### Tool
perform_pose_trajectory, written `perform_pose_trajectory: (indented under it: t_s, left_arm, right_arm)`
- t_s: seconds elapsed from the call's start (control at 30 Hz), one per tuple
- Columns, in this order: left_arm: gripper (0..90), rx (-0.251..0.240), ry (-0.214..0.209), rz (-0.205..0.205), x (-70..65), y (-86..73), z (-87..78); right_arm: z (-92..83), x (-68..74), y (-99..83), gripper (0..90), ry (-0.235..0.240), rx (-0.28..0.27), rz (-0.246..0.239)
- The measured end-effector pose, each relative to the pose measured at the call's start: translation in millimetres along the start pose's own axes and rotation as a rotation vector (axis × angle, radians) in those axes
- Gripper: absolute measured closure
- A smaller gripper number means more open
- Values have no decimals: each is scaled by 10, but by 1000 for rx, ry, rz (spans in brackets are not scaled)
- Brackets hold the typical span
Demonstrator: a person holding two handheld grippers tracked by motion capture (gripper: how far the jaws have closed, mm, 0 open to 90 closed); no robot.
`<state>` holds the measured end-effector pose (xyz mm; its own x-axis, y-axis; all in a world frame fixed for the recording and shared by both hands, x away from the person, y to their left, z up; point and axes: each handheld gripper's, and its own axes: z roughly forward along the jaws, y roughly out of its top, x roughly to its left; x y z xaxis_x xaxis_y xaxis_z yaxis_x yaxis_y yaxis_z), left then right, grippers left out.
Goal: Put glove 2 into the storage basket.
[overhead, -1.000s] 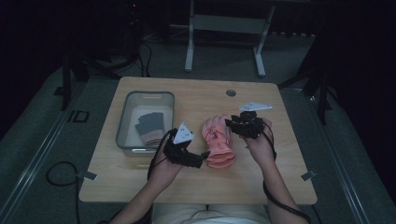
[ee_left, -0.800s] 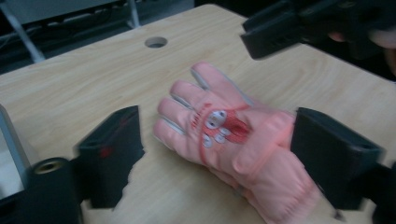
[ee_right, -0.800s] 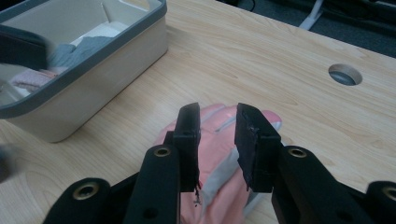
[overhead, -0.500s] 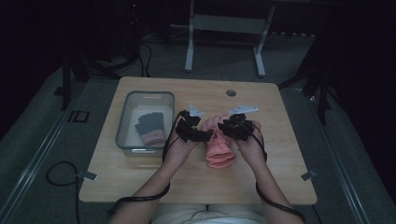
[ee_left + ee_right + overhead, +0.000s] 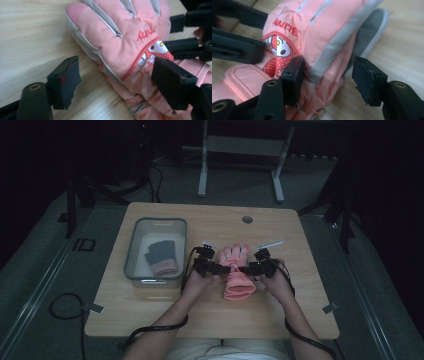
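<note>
Both grippers flank the pink glove's wrist on the counter.

The pink glove lies flat mid-counter, fingers pointing away from us. Our left gripper and right gripper stand open, each with one jaw over the wrist and one outside its edge, nothing pinched yet. To do this well, we judge both should close on the side seams together, level with the counter, taking both fabric layers. Half a second ago the grippers sat nearer the glove's fingers; now they flank the wrist. The grey glove rests in the clear bin.
</note>
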<state>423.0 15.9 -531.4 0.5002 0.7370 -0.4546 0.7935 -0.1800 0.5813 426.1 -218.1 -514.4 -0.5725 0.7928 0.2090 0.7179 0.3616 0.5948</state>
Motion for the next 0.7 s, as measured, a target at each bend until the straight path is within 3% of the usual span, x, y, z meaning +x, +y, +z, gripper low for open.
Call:
perform_pose_trajectory:
  t_s: [0.07, 0.1, 0.13, 0.23, 0.3, 0.4, 0.53, 0.63, 0.7]
  left_arm:
    - [307, 13, -37, -21, 32, -10, 80]
    - [355, 11, -94, -45, 57, -22, 141]
    - [442, 9, -114, -54, 71, -24, 162]
    - [562, 16, -156, -64, 79, -10, 162]
    - [680, 19, -158, -46, 64, 5, 132]
    - [748, 29, -163, -24, 36, 30, 93]
    - [769, 34, -151, -3, -18, 62, 29]
    - [772, -3, -117, 39, -121, 135, -166]
    - [772, -24, -112, 43, -147, 185, -285]
  right_arm:
    - [44, -56, -10, 441, 53, 11, 36]
    - [64, -73, -20, 490, 81, 14, 50]
    - [81, -84, -37, 543, 106, 16, 60]
    - [66, -76, -53, 618, 117, 6, 63]
    - [55, -74, -64, 647, 120, -6, 73]
    - [18, -63, -76, 675, 126, -23, 90]
    - [-20, -56, -83, 689, 135, -42, 99]
    - [-138, 14, -27, 695, 148, -92, 90]
    - [-191, 59, 27, 695, 147, -112, 81]
